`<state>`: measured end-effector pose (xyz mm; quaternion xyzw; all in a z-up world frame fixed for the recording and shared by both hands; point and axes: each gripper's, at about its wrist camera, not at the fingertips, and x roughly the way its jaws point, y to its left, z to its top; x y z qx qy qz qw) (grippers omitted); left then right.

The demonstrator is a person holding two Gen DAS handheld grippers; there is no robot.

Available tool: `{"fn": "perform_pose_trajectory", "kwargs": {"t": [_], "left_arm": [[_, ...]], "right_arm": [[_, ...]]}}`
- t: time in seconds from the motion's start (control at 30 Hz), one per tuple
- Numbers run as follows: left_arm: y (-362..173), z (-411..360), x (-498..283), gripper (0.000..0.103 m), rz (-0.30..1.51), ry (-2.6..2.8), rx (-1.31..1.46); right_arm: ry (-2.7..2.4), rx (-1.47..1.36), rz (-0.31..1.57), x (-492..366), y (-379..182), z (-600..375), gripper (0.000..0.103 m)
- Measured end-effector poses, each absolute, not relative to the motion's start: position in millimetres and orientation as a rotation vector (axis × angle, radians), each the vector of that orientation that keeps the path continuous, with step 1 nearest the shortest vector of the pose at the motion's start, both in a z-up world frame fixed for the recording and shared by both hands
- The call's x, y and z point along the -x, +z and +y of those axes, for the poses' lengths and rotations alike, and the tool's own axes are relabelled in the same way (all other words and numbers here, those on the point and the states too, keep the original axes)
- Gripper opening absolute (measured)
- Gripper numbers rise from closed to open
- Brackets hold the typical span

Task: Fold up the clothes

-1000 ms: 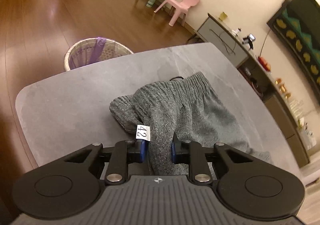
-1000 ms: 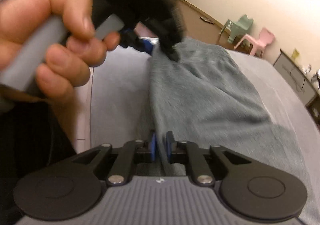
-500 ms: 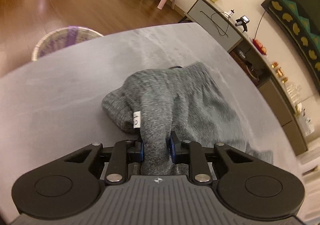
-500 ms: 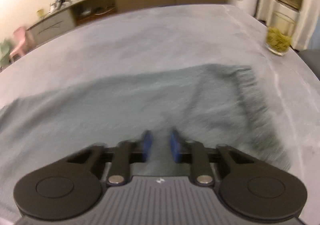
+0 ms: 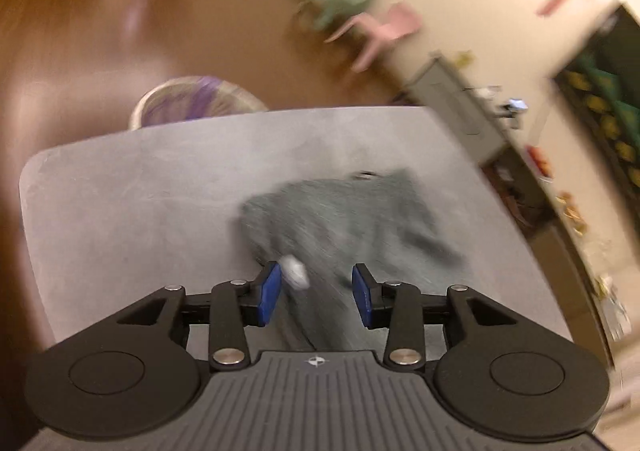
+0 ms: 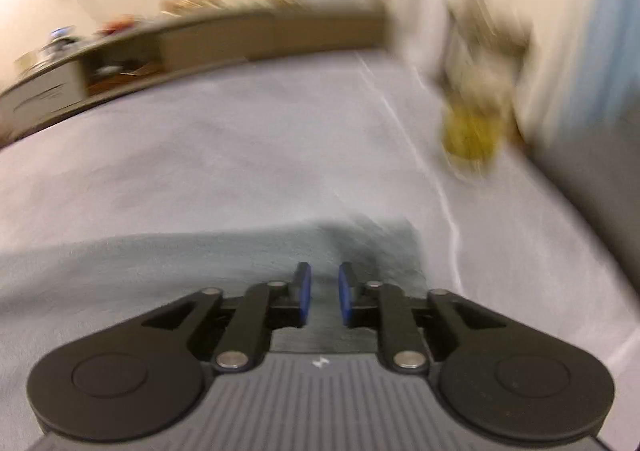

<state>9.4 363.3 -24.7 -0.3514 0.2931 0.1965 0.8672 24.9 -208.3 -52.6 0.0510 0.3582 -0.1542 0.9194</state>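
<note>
Grey knitted trousers (image 5: 344, 211) lie bunched on the grey worktop (image 5: 132, 187), toward its right half in the left wrist view, with a small white tag (image 5: 294, 271) showing at their near edge. The left gripper (image 5: 316, 293) hangs over that near edge; its jaws have just been opening and now stand spread, with a strip of the cloth running between the blue pads (image 5: 268, 289) but neither pad pressing on it. Blur smears the whole view. Beyond the worktop's far edge stands a pale basket (image 5: 196, 101) with something purple in it, on a brown wooden floor (image 5: 80, 11), and two small chairs, one green (image 5: 340, 3) and one pink (image 5: 384, 27), sit by the wall.

From the right wrist view, the right gripper (image 6: 323, 293) hovers low over another part of the trousers (image 6: 200, 263), close to a darker ribbed end. Its jaws have just been opening a little and stand narrowly apart; the gap between the pads shows cloth lying below, and nothing is pinched. A blurred glass with yellow contents (image 6: 472, 139) stands farther along the worktop (image 6: 240, 155) at the right.
</note>
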Motion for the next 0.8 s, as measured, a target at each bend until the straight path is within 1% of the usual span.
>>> {"fn": "perform_pose_trajectory", "kwargs": {"t": [0.07,0.1,0.13,0.23,0.3,0.4,0.5,0.57,0.6,0.67,0.73,0.8], "left_arm": [[-20.6,326.1,-2.3,0.041,0.614,0.283,0.678],[-22.9,307.0,0.0,0.041,0.632,0.202,0.667],[-26.3,288.7,1.5,0.041,0.654,0.127,0.659],[-49.1,253.3,-0.4,0.041,0.755,-0.001,0.692],[-62.6,250.8,-3.2,0.041,0.787,-0.029,0.728],[-79.7,256.7,-8.1,0.041,0.815,-0.051,0.783],[-86.4,266.2,-8.8,0.041,0.8,-0.077,0.825],[-89.6,271.1,-8.7,0.041,0.793,-0.086,0.838],[-91.0,272.3,-7.9,0.041,0.79,-0.089,0.845],[-93.7,276.2,-4.9,0.041,0.78,-0.092,0.865],[-96.4,277.9,-1.0,0.041,0.766,-0.093,0.893],[-98.3,282.0,3.2,0.042,0.755,-0.087,0.915]], "right_arm": [[-0.108,0.021,0.669,-10.0,-35.5,-140.2,0.027],[0.038,0.081,0.652,-1.8,-30.4,-97.5,0.034],[0.178,0.157,0.636,8.2,-28.3,-54.0,0.036],[0.556,0.417,0.584,41.8,-31.1,72.1,0.041],[0.673,0.531,0.566,53.0,-39.8,125.3,0.041],[0.713,0.681,0.552,50.3,-58.9,176.8,0.041],[0.703,0.758,0.608,32.6,-76.3,199.3,0.038],[0.687,0.77,0.625,25.8,-77.9,202.0,0.017],[0.679,0.758,0.614,28.2,-71.6,199.9,0.004],[0.663,0.734,0.59,33.2,-58.9,195.9,0.004],[0.694,0.748,0.565,60.7,-50.7,196.4,0.003],[0.734,0.848,0.592,87.0,-70.7,200.9,0.003]]}}
